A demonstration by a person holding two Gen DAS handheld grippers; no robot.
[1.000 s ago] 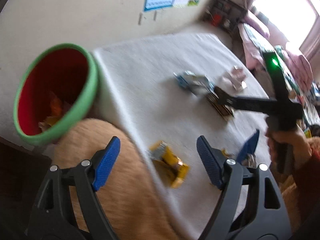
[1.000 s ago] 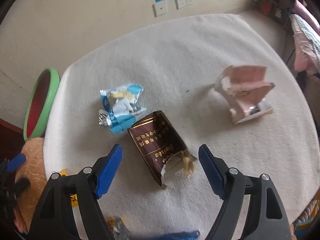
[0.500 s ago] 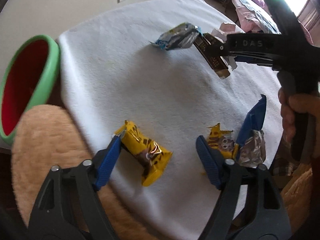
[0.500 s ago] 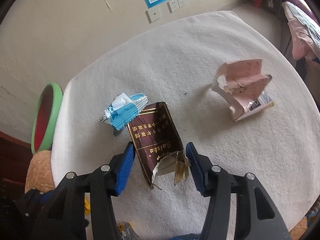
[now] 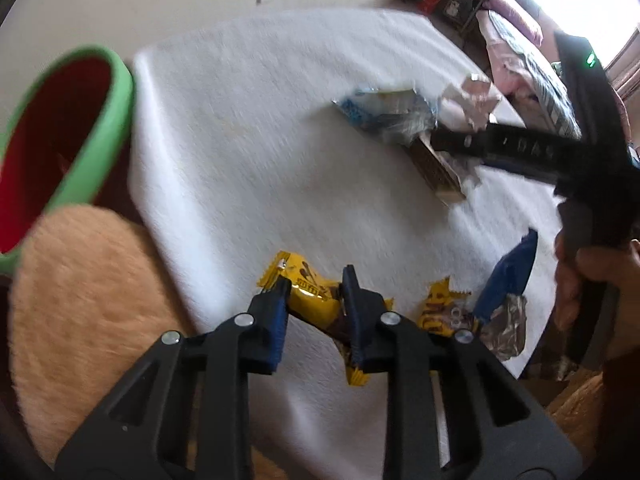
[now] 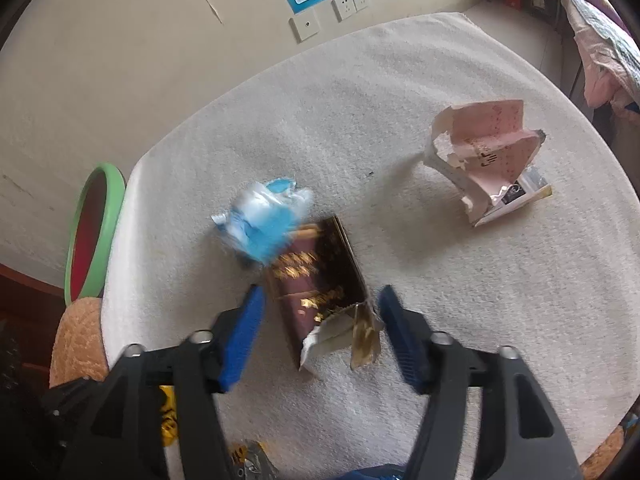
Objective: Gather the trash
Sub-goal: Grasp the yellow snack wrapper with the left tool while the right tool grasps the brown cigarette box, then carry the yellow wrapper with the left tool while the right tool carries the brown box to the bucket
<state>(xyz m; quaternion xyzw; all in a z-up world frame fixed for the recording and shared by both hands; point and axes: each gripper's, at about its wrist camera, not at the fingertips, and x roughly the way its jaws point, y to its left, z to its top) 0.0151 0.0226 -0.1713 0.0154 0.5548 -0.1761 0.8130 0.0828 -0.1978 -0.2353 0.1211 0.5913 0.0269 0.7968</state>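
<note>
On the white-clothed round table [image 5: 260,120], my left gripper [image 5: 314,312] points down at the near edge. Its jaws are closing, and both pads press a yellow snack wrapper [image 5: 308,292]. The right gripper [image 6: 320,320] hangs over a torn brown-and-gold box [image 6: 316,276]. Its jaws are opening, with the box between them and the pads clear of it. A crumpled blue-and-white wrapper [image 6: 264,216] leans on the box's far end. A torn pink carton [image 6: 488,152] lies further right. The red bin with a green rim [image 5: 68,136] stands off the table's left side.
A second yellow wrapper [image 5: 440,308] and a blue-and-silver wrapper [image 5: 504,292] lie by the near right edge. A tan plush cushion [image 5: 92,300] sits below the table beside the bin. A person's hand [image 5: 592,276] grips the right tool's handle. Wall sockets [image 6: 352,2] are behind.
My left gripper dropped to the yellow wrapper and closed around it. The right gripper narrowed around the brown box, then widened again. The blue-and-white wrapper crumpled and shifted against the box.
</note>
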